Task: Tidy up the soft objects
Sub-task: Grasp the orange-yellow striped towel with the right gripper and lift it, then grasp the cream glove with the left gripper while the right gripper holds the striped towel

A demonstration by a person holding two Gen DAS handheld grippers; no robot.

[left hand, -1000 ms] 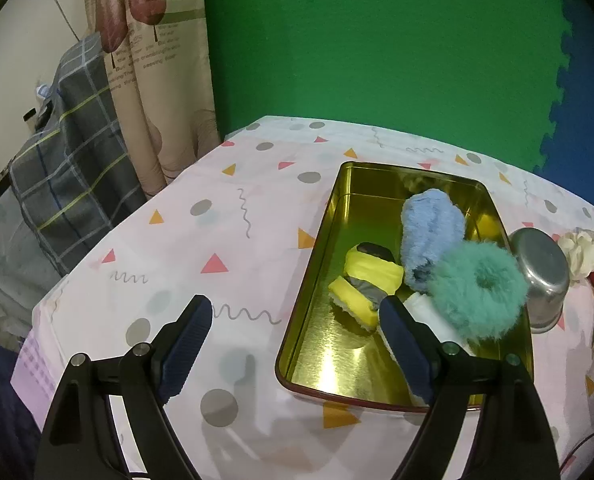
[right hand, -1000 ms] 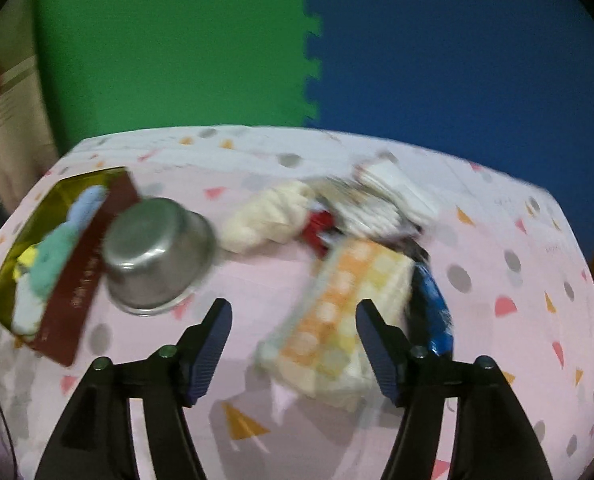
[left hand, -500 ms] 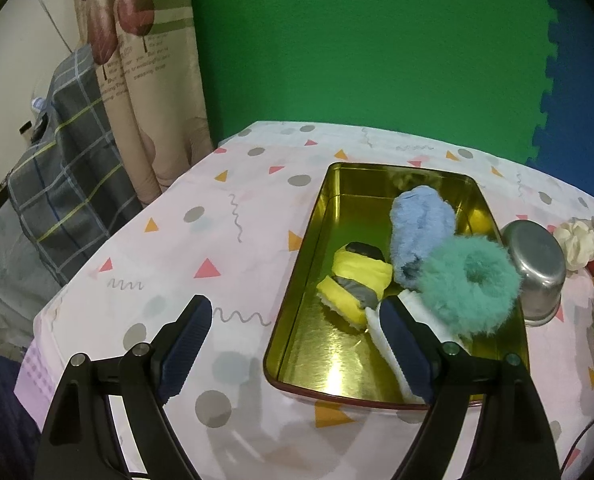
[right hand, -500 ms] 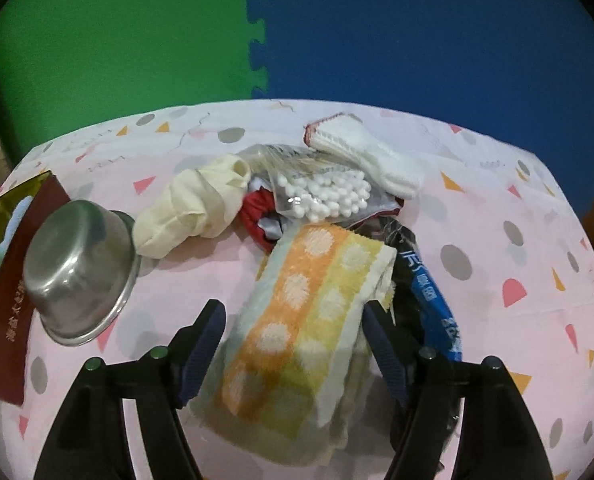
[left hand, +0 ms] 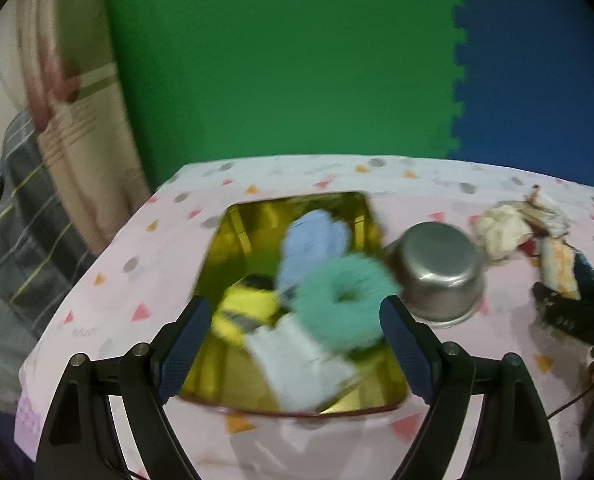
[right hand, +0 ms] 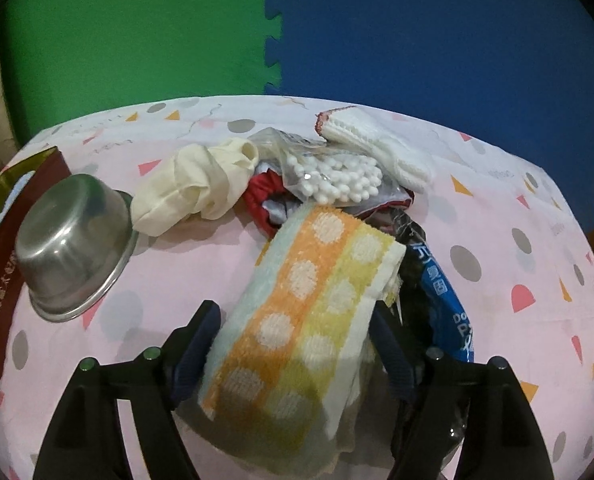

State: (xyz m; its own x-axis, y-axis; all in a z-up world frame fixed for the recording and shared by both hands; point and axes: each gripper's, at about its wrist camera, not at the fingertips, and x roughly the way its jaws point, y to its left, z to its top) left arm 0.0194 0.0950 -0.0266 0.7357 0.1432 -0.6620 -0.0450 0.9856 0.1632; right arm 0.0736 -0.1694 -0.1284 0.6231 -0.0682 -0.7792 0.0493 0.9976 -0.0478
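Observation:
A gold tray (left hand: 237,224) holds a teal fluffy ring (left hand: 347,298), a light blue fluffy piece (left hand: 315,244), a yellow and grey sock (left hand: 245,308) and a white cloth (left hand: 301,364). My left gripper (left hand: 295,350) is open and empty above the tray's near end. My right gripper (right hand: 297,350) is open, with one finger on each side of a folded orange, yellow and white dotted towel (right hand: 309,300) that lies on the table. A cream cloth (right hand: 193,186) and a white knit glove (right hand: 377,144) lie behind the towel.
An upturned steel bowl (right hand: 71,242) sits between tray and pile; it also shows in the left wrist view (left hand: 437,272). A bag of cotton swabs (right hand: 333,178), a red cloth (right hand: 263,196) and a blue packet (right hand: 445,300) crowd the towel. Foam wall behind.
My right gripper has moved forward and down so its fingers now flank the towel. My left gripper has swung to the right over the tray; its view is blurred.

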